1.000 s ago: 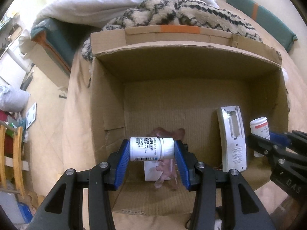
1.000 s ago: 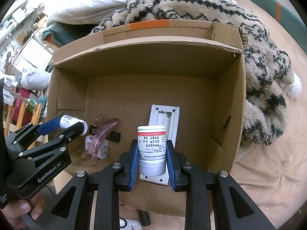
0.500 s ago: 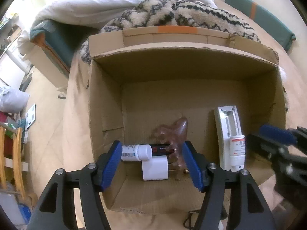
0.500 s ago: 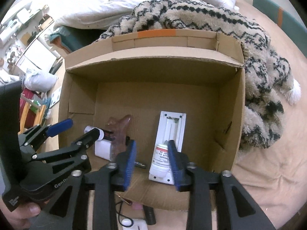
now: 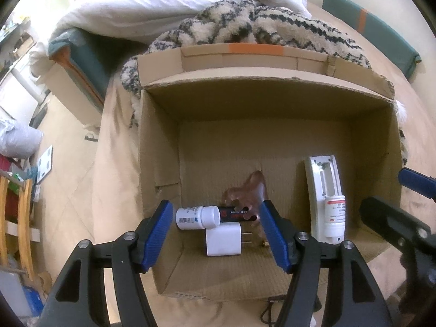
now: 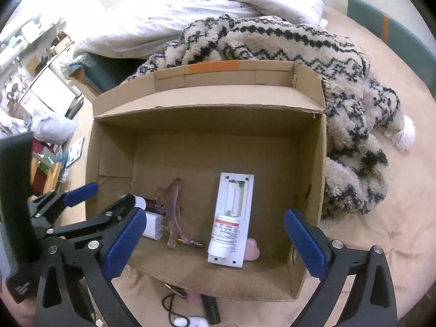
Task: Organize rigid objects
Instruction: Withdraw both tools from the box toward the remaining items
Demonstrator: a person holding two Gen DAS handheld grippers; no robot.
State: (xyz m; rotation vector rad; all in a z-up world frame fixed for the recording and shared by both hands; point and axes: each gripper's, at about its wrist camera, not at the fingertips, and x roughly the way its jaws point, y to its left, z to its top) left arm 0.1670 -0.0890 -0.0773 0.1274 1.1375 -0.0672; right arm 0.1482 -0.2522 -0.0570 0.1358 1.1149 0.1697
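Note:
An open cardboard box sits on a bed. On its floor lies a white blue-label bottle beside a white charger plug, a black battery and a brown claw clip. A red-label bottle rests on a white remote. My left gripper hovers open over the blue-label bottle without touching it. The jaws of my right gripper are opening wide above the red-label bottle, pads clear of it.
A patterned fuzzy blanket and a white duvet press against the box's far and right sides. A cable, a white case and a black item lie on the bed in front of the box. A pink object lies beside the remote.
Both grippers opened and let go of their bottles. The blue-label bottle dropped beside the charger; the red-label bottle now lies on the remote. The right jaws keep spreading.

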